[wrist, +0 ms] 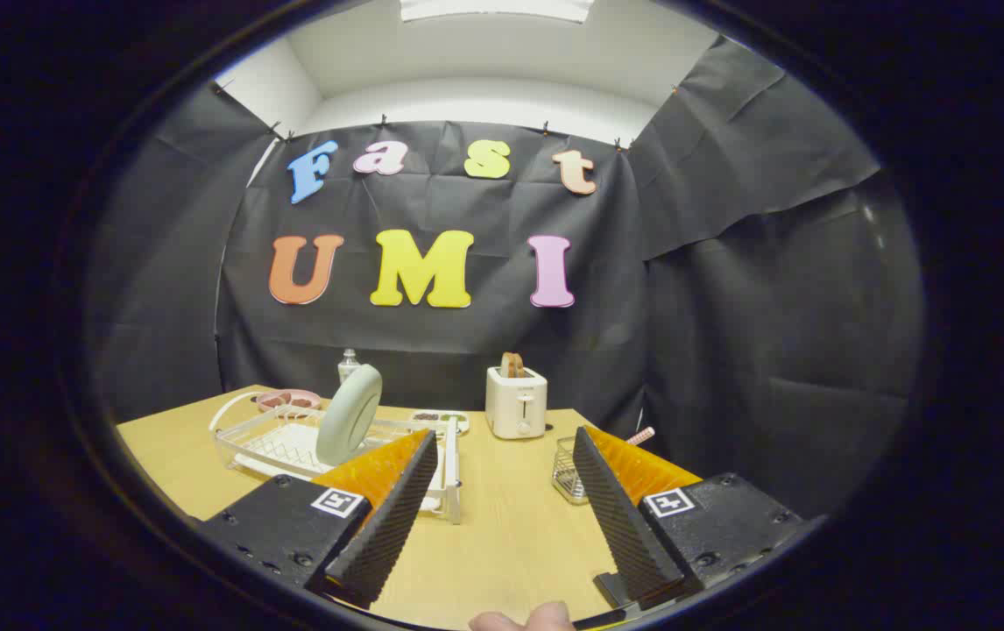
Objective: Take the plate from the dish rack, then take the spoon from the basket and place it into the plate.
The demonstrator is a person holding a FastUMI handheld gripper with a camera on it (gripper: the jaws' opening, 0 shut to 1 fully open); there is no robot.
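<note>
A pale grey-green plate (349,414) stands on edge in the white dish rack (267,443), ahead of my left finger and partly behind its tip. A small wire basket (567,471) sits just beyond my right finger, with a pink spoon handle (640,436) poking out above the finger. My gripper (502,443) is open, its two ribbed fingers (392,513) wide apart over the bare wooden table (511,526), holding nothing. The rest of the spoon is hidden behind the right finger.
A white toaster (515,401) with bread in it stands at the back of the table. A pink dish (288,400), a small bottle (348,364) and a small tray (441,419) lie behind the rack. A fingertip (524,619) shows at the bottom.
</note>
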